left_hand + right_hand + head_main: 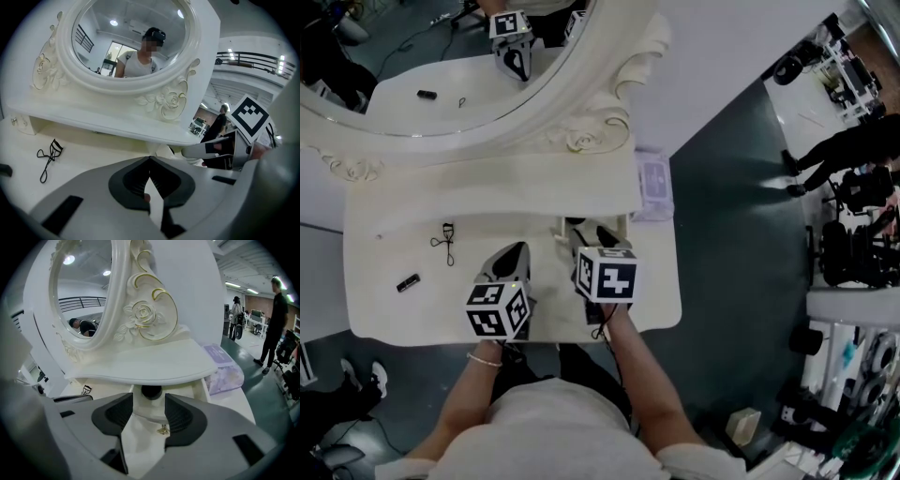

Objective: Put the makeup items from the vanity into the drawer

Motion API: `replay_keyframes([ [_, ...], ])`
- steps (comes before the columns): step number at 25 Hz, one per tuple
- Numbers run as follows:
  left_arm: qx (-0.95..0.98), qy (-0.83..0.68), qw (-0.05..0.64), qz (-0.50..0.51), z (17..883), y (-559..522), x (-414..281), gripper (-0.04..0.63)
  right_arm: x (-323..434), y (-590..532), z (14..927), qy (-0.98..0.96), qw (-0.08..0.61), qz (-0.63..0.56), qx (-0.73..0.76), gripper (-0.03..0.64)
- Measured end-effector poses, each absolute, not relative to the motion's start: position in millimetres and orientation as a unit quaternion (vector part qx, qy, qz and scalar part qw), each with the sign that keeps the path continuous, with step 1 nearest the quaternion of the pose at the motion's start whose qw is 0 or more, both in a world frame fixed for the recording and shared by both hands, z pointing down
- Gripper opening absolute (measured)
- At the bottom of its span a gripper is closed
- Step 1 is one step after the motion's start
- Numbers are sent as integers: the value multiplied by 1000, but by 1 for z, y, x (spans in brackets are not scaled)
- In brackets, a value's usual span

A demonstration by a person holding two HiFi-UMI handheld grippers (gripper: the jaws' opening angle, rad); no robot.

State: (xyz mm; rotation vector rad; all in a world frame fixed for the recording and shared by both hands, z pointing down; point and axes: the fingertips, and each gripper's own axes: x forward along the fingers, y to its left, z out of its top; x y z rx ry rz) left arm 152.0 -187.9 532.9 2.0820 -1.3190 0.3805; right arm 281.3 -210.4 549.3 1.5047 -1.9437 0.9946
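A black eyelash curler (444,246) (48,157) lies on the white vanity top (384,309), left of both grippers. A small black tube (408,282) rests nearer the front left edge. My left gripper (517,249) (150,161) hovers over the middle of the top with its jaws together; I see no item clearly in them. My right gripper (592,234) (149,404) is open at the small drawer (149,416) under the shelf. The drawer's gold knob (163,430) sits between the jaws, close to the right one. A dark round thing (151,391) shows just above the drawer front.
The big oval mirror (441,66) in its carved frame stands behind the shelf (140,364). A purple tissue pack (653,181) (224,364) lies at the vanity's right end. People and equipment (853,159) stand on the dark floor to the right.
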Motion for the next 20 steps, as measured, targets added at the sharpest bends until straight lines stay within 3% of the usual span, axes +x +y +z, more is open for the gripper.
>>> replay_keyframes([
  [20, 816, -494, 279, 112, 483, -150, 129, 3, 262, -156, 495, -720, 189, 316, 588, 194],
])
